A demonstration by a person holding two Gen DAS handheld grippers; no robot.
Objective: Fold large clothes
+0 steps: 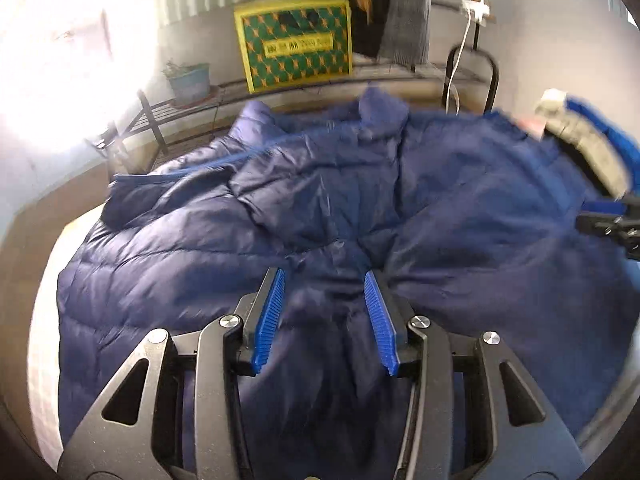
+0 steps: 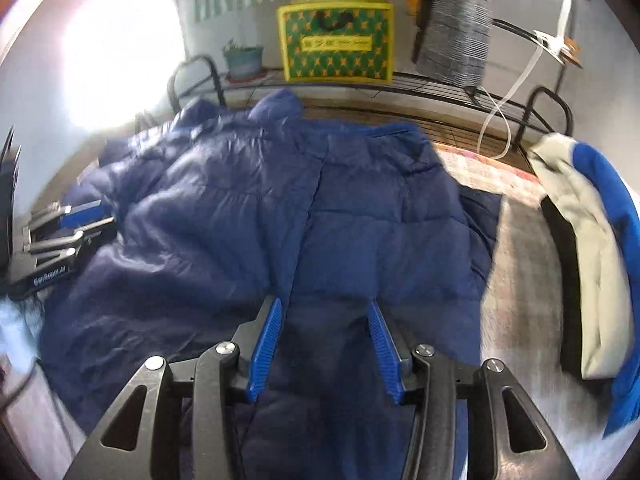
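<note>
Blue ribbed pads of the left gripper [image 1: 325, 280] stand apart with navy padding of the jacket [image 1: 360, 208] bunched between them, though whether they pinch it I cannot tell; the right gripper [image 2: 325, 308] is likewise spread, its fingers straddling the jacket's lower panel beside the front seam, probably so both can lift the near hem for a fold. Spread over the table [image 2: 516, 264], the jacket hides most of that surface, blur smears the folded white-and-blue garment [image 2: 592, 248] at right, and window glare washes out the left.
</note>
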